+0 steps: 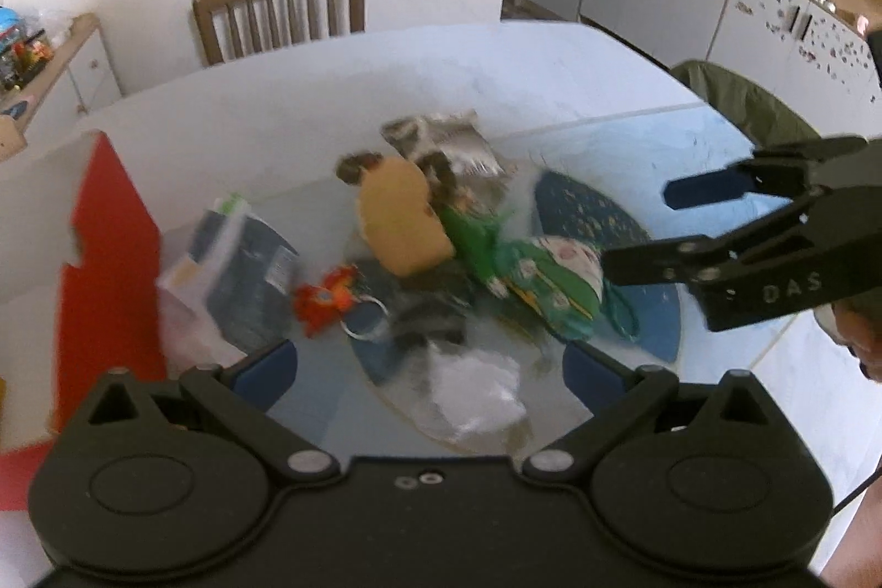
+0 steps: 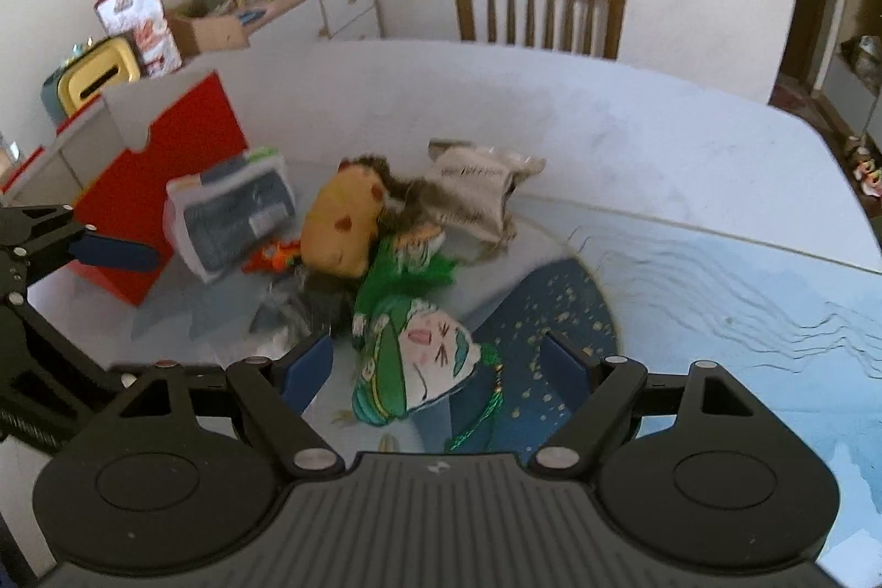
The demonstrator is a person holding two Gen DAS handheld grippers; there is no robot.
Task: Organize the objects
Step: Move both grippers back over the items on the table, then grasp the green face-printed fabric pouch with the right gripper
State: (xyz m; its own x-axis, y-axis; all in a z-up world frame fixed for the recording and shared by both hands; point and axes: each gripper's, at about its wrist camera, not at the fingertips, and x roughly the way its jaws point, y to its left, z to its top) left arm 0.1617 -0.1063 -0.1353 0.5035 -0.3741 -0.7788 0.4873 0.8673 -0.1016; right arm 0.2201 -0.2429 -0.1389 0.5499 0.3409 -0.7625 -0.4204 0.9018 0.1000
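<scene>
A heap of soft toys lies on the pale table [image 2: 634, 136], its green-and-white embroidered pouch [image 2: 419, 362] nearest the camera, over the dark blue speckled mat [image 2: 551, 307]. Behind the pouch sits the tan plush toy [image 2: 344, 224], beside it the clear-wrapped grey packet [image 2: 237, 208] and red-and-white box [image 2: 165, 158]. The left gripper [image 1: 430, 367] and right gripper [image 2: 438, 367] both hang spread and empty, the right one above the pouch

Jumbled toy pile [image 2: 386, 246] on table [image 2: 661, 136]
</scene>
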